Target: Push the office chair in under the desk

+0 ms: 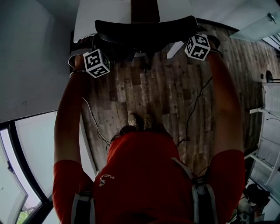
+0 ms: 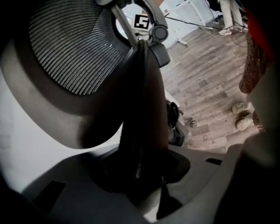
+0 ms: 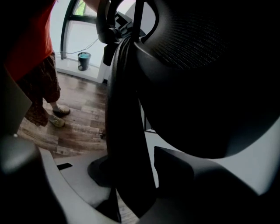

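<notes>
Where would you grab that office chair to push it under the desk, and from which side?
Grip the backrest by its two side edges, up high, coming from behind. Those edges are thin enough to pinch and face the person, and a hold on each side should keep the chair rolling straight toward the desk.

An office, judging by the mesh-backed office chair (image 1: 146,28) at a white desk (image 1: 100,11) on a wood-plank floor (image 1: 170,96).
</notes>
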### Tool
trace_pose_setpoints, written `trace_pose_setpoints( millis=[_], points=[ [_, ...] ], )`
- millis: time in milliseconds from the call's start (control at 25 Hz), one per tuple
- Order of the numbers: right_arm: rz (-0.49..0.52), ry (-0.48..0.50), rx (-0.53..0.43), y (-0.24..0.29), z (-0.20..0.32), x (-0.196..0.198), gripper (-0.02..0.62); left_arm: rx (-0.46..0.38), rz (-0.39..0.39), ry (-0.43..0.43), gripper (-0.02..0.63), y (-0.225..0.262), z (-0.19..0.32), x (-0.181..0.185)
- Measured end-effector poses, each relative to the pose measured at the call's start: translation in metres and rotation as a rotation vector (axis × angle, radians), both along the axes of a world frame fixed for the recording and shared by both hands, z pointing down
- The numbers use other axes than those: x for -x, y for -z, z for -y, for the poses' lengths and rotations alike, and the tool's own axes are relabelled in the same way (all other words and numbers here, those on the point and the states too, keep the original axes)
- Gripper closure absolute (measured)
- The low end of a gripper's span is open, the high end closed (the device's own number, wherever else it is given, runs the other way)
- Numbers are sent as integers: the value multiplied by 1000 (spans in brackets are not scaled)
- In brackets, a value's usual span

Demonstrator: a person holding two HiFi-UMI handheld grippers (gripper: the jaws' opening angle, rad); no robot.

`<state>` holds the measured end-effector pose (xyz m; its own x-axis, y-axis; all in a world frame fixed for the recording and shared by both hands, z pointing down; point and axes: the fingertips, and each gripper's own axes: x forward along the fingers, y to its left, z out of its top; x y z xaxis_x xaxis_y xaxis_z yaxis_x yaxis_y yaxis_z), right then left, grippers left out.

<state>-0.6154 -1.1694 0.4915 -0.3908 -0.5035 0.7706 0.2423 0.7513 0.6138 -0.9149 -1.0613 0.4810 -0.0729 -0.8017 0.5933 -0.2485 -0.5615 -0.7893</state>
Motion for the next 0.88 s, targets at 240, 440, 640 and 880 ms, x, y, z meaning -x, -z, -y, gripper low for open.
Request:
trace_pose_setpoints(
  millis=[240,440,640,880],
  points=[
    [22,-67,-37,9,-7,-24,353,-86,-90,9,373,12,-15,-2],
    [98,-110,-65,32,-29,-39,353,-154,-153,29,347,38,-43,-1],
    [352,-213,-55,66,-58,-46,353,-242,-321,64,348,64,-76,-15],
    [736,-287,30,87,-114,-29,357,-376,-724,64,360,100,-112,-58]
  ],
)
